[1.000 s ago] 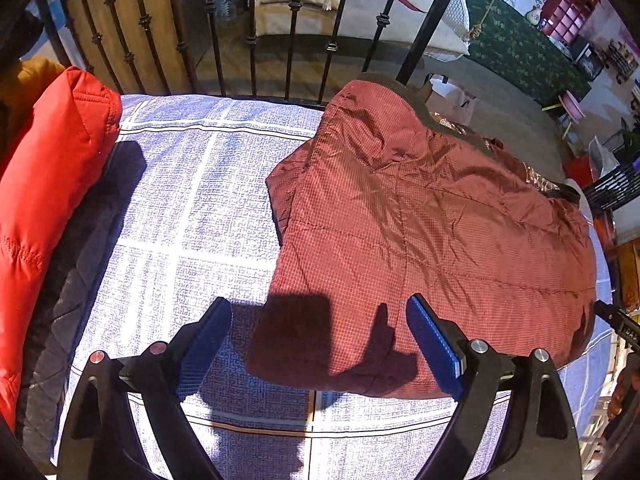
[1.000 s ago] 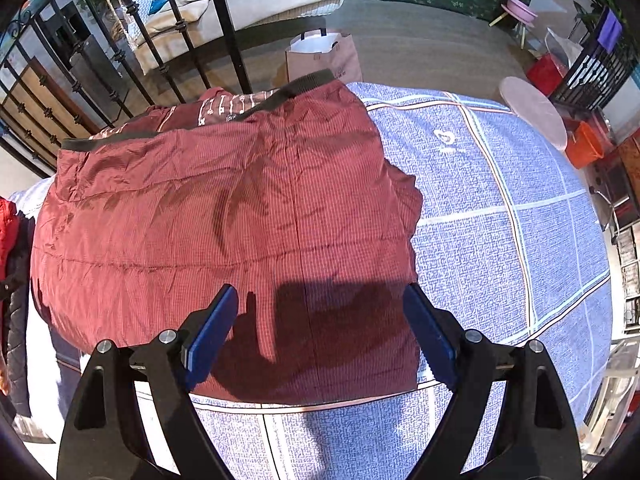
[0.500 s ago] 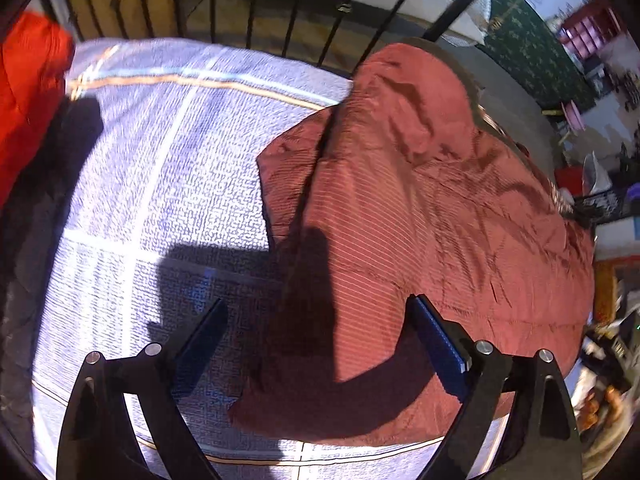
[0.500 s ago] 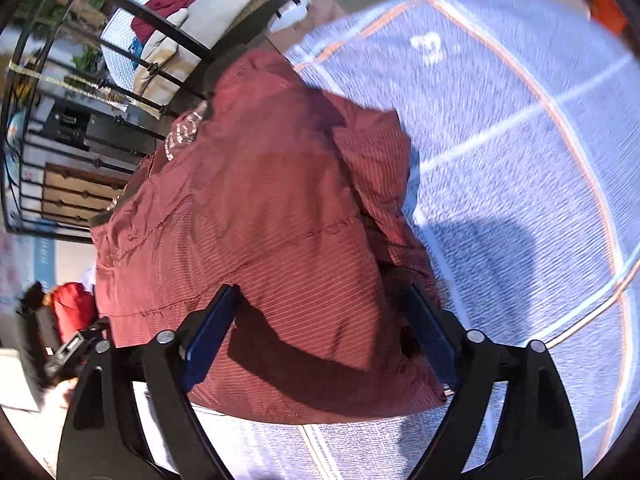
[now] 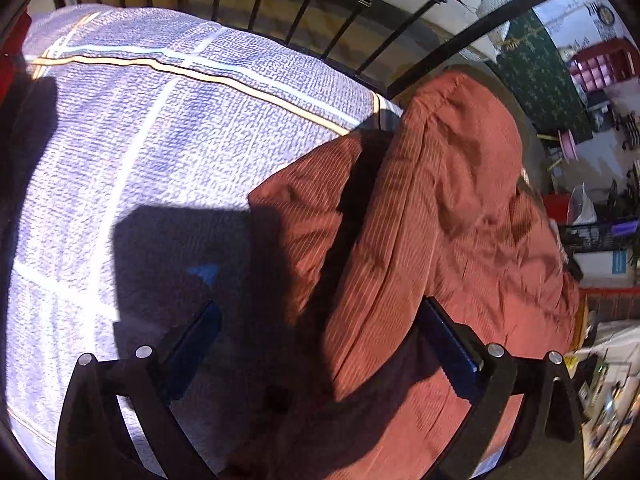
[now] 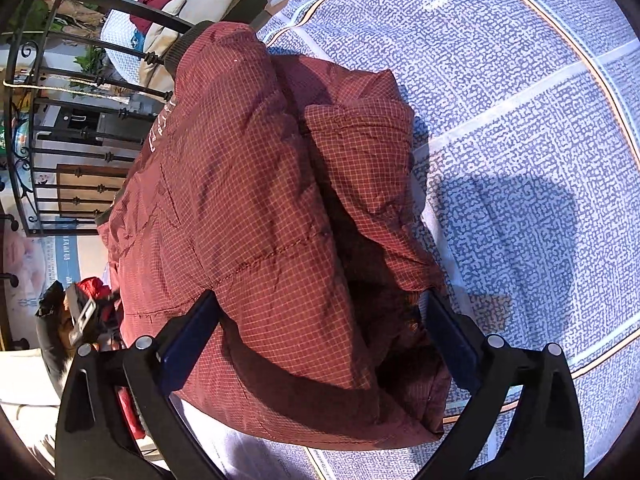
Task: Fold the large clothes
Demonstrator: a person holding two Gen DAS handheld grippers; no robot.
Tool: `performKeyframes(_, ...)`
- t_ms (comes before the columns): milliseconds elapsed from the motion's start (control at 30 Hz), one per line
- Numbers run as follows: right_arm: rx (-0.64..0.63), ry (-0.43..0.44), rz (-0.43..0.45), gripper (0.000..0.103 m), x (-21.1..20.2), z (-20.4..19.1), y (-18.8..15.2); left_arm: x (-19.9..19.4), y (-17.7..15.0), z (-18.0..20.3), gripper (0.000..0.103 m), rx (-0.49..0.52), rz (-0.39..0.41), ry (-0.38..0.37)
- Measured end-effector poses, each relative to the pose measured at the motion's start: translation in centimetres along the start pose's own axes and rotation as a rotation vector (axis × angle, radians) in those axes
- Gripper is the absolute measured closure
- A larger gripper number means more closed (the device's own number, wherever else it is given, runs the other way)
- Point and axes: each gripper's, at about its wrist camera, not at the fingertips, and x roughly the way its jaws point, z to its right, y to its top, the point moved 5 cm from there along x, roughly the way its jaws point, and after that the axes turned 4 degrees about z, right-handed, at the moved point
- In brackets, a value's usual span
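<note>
A dark red checked puffer jacket (image 5: 460, 220) lies folded on a blue patterned bedcover (image 5: 140, 140). In the left wrist view its left edge, in shadow, sits between the fingers of my left gripper (image 5: 320, 320), which hovers close above. The jaws are opening wide and the pads press on nothing. In the right wrist view the jacket (image 6: 260, 200) fills the middle, with a folded sleeve along its right side. My right gripper (image 6: 320, 300) straddles the jacket's right edge from above. Its jaws are opening too, and fabric bulges between them without being pinched.
A black iron railing (image 5: 360, 4) runs along the far edge of the bed, with a sofa behind it. A bright red garment (image 6: 94, 286) lies beyond the jacket's left side. The bedcover (image 6: 540, 140) stretches bare to the right of the jacket.
Both grippers have dropped closer to the jacket and rolled, so the scene looks tilted. Their jaws have widened. The jacket's left and right edges now lie between the fingers.
</note>
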Motion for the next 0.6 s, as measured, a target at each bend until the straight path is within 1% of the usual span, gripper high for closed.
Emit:
performKeyframes(33,-0.001,0.002,-0.001,0.006,0.0,0.0,0.0,0.4,0.1,0.2,0.005,-0.014,-0.008,-0.01)
performKeyframes(100,-0.002,0.005,-0.003,0.006,-0.2,0.2,0.0,1.5,-0.1,1.2,0.005,-0.023,-0.048,-0.034)
performKeyframes(133,-0.004,0.008,-0.004,0.006,-0.1,0.3,0.0,2.0,-0.3,1.4,0.005,-0.025,-0.066,-0.032)
performKeyframes(200,-0.006,0.018,-0.012,0.006,0.1,0.5,0.1,2.4,-0.6,1.6,0.005,-0.043,-0.079,-0.032)
performKeyframes(300,-0.016,0.02,-0.036,0.006,0.5,0.6,0.5,2.3,-0.9,1.6,0.006,-0.04,-0.095,-0.044)
performKeyframes(433,-0.066,-0.03,-0.062,0.006,0.8,-0.1,1.1,1.9,-0.9,1.9,0.006,0.002,-0.102,-0.029)
performKeyframes(533,-0.077,-0.074,-0.101,0.006,0.7,-0.3,1.3,1.9,-1.0,2.0,0.006,-0.002,-0.106,-0.023)
performKeyframes(600,-0.137,-0.152,-0.106,0.006,-0.1,-1.1,1.5,1.9,-1.1,2.1,0.006,-0.003,-0.104,-0.018)
